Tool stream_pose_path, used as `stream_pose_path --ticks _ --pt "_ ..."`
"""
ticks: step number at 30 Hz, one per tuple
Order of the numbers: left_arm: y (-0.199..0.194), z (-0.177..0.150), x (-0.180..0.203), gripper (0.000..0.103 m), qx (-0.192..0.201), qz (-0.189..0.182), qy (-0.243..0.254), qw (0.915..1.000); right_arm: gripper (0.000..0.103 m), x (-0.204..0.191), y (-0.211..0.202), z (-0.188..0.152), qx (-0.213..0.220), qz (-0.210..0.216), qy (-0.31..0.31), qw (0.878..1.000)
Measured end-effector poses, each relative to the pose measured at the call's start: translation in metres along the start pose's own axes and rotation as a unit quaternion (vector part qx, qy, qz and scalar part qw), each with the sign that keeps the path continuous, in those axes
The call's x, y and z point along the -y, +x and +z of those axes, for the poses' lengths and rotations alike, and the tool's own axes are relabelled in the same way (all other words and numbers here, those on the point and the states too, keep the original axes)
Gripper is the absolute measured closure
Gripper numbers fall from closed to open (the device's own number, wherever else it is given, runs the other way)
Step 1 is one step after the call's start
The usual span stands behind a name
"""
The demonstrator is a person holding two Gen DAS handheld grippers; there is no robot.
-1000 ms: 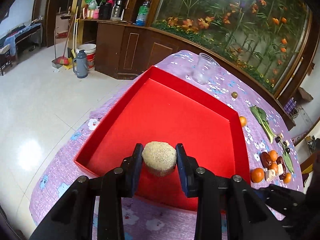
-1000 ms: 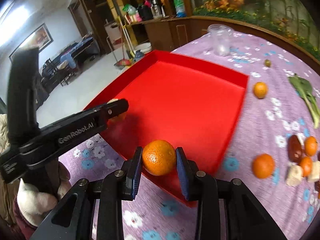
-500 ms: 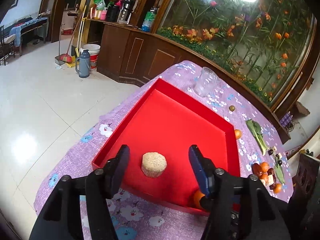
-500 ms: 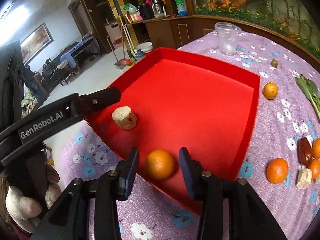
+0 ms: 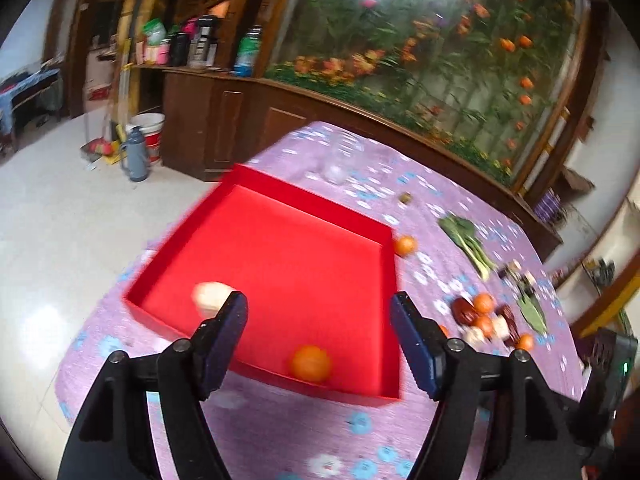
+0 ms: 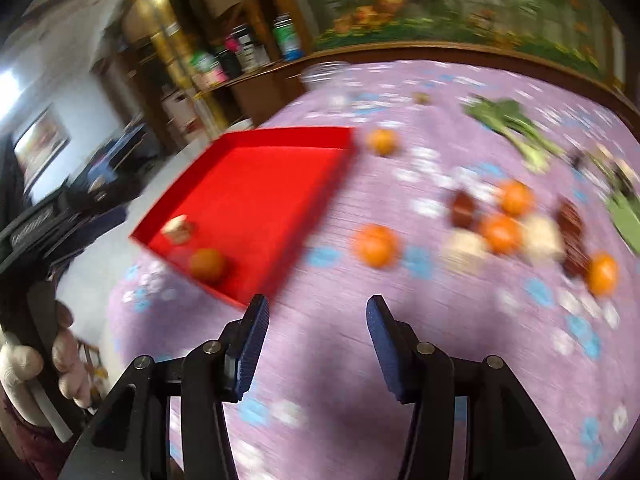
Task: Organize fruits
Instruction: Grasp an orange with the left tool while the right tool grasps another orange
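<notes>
A red tray (image 5: pixel 280 208) (image 6: pixel 280 136) lies on the purple flowered cloth. Inside it, near its front edge, rest an orange (image 5: pixel 311 363) (image 6: pixel 207 265) and a pale round chunk (image 5: pixel 210 295) (image 6: pixel 178 229). My left gripper (image 5: pixel 319 328) hangs back above the tray's front edge, its jaws opening with nothing between them. My right gripper (image 6: pixel 316 340) is over bare cloth to the right of the tray, jaws opening and empty. Loose oranges (image 6: pixel 376 246), dark fruits (image 6: pixel 462 208) and pale chunks (image 6: pixel 466 248) lie in a heap on the cloth to the right.
One orange (image 5: pixel 405 246) (image 6: pixel 382 142) sits just outside the tray's far right corner. Leafy greens (image 5: pixel 466 240) (image 6: pixel 512 124) and a clear cup (image 5: pixel 338 160) lie farther back. A gloved hand (image 6: pixel 24 364) holds the left tool at the lower left. The table drops off to the floor on the left.
Both grippers let go: the pale chunk and the orange now lie in the tray. The left gripper drew back and up. The right gripper swung to the right, over bare cloth.
</notes>
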State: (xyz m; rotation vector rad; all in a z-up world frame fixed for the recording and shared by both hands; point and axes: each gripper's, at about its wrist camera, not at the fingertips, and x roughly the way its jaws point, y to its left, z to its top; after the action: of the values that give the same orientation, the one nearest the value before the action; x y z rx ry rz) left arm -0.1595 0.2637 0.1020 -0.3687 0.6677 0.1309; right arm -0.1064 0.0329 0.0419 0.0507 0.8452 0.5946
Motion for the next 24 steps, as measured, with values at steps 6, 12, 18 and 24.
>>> stream_pose_path --ticks 6,12,18,24 --pt "0.025 -0.017 0.067 0.030 -0.041 -0.037 0.078 0.9954 0.047 0.077 -0.042 -0.013 0.027 -0.045 0.074 0.996" --pt "0.061 -0.042 0.116 0.031 -0.084 -0.042 0.157 0.9831 0.047 0.126 -0.071 -0.017 0.058 -0.079 0.106 0.990" --pt "0.099 -0.048 0.131 0.031 -0.114 -0.026 0.178 0.9771 0.047 0.163 -0.073 -0.012 0.062 -0.109 0.124 0.984" --pt "0.121 -0.046 0.136 0.031 -0.127 -0.020 0.184 0.9746 0.047 0.182 -0.056 0.000 0.049 -0.121 0.125 0.984"
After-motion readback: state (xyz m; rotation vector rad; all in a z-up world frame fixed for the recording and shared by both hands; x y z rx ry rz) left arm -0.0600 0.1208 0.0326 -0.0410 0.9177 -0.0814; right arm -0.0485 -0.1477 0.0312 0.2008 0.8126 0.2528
